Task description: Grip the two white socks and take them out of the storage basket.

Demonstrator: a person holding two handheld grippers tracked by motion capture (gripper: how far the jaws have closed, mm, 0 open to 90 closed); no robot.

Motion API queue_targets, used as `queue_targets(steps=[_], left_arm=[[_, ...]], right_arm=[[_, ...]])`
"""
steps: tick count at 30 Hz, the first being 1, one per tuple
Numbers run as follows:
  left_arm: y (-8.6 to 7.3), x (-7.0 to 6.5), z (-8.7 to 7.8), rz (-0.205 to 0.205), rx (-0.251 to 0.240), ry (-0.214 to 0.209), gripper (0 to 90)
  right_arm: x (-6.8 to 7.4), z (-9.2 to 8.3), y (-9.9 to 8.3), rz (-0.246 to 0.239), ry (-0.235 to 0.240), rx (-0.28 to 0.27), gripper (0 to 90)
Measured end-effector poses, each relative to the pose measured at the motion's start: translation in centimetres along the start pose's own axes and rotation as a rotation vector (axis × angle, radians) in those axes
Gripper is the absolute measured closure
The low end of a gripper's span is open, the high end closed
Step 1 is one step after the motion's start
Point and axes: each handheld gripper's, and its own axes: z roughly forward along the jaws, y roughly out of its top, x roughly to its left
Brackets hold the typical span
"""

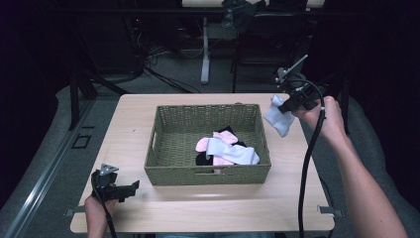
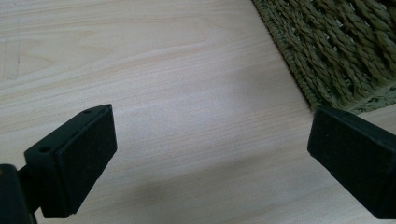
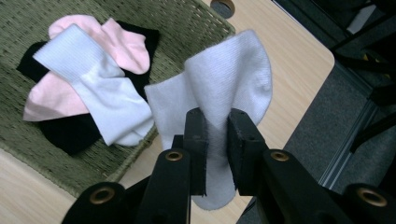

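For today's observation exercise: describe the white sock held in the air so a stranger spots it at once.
Start at the green woven basket on the wooden table. Beyond its far right corner, the right gripper pinches a white sock. It alone hangs outside the basket.

A pale wooden bench (image 1: 148, 208) is carrying a green woven basket (image 1: 208, 174). The basket is sitting directly on its middle, holding socks.

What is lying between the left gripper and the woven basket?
Nothing: bare table separates the open left gripper from the basket corner, seen in the left gripper view.
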Motion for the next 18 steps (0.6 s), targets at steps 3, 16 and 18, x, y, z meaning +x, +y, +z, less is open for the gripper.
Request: queue_targets(steps=[3, 16, 18], left_arm=[[0.0, 0.0, 0.0, 0.001, 0.001, 0.001, 1.5], [0.0, 0.0, 0.0, 0.001, 0.001, 0.0, 1.4], [0.0, 0.0, 0.0, 0.0, -0.001, -0.001, 1.4]], right_arm=[[-0.5, 0.3, -0.5, 0.01, -0.006, 0.015, 79.0], [-2.4, 2.9, -2.9, 0.079, -0.006, 0.055, 79.0], [-2.5, 3.5, -3.2, 0.082, -0.008, 0.069, 79.0]])
